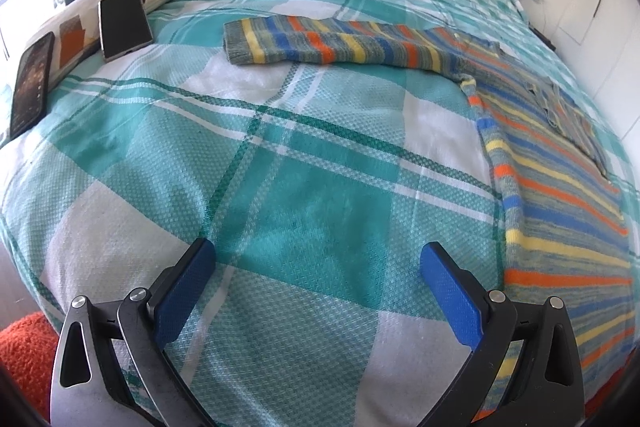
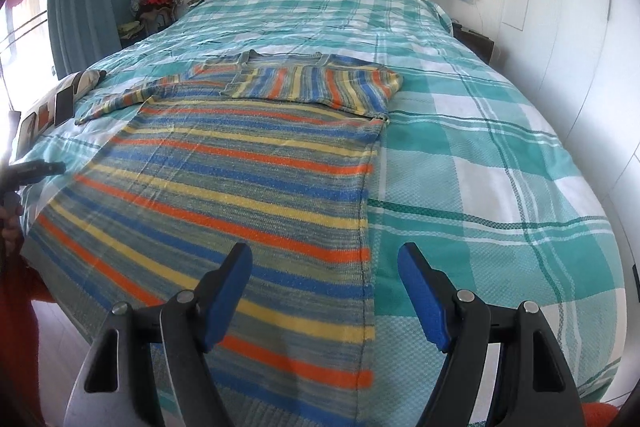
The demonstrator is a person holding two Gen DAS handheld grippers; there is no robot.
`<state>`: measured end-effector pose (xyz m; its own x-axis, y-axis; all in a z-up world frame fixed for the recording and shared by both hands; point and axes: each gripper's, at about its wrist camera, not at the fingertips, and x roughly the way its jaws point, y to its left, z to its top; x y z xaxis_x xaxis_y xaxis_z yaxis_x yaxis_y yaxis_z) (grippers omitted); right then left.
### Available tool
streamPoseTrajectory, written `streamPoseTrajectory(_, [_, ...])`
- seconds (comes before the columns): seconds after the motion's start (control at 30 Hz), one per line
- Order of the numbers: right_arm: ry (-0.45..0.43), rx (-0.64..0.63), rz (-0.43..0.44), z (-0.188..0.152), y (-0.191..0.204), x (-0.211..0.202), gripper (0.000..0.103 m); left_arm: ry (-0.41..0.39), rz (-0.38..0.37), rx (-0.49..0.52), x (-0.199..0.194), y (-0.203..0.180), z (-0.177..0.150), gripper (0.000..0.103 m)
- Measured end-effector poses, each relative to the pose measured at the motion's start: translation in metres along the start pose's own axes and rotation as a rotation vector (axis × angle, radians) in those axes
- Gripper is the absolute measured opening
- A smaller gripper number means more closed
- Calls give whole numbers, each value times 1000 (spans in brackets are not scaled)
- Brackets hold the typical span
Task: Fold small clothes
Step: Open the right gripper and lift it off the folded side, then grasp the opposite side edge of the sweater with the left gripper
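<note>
Both the right gripper (image 2: pixel 324 291) and left gripper (image 1: pixel 316 287) hover empty, jaws apart, beside the striped multicoloured knit sweater (image 2: pixel 240 163), ready to fold.

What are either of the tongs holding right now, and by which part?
Nothing. Left tongs stand open over the bare bedspread; right tongs stand open above the striped sweater, its edge between the pads, untouched.
</note>
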<state>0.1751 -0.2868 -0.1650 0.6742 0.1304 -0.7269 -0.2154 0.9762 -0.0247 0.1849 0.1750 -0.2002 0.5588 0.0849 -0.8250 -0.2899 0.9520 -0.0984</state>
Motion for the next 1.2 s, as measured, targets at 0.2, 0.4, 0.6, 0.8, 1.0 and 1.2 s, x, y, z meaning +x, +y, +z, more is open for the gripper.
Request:
streamPoseTrajectory(0.2, [-14, -15, 4, 1, 3, -2, 75, 2, -3, -4, 0, 0, 0, 102])
streamPoseTrajectory(0.4, [-7, -38, 14, 1, 9, -1, 75, 5, 9, 10, 1, -1, 0, 102])
streamPoseTrajectory(0.6, [-8, -52, 28, 3, 13, -1, 75, 8, -21, -25, -5, 2, 1, 102])
streamPoseTrajectory(0.8, [-22, -54, 39, 5, 14, -3, 75, 12, -228, -202, -20, 27, 23, 102])
streamPoseTrajectory(1.0, [-7, -51, 53, 4, 14, 1, 75, -17, -304, -425, 9, 96, 120, 101])
streamPoseTrajectory(1.2, [-5, -51, 53, 3, 16, 2, 75, 124, -207, -494, 85, 124, 156, 77])
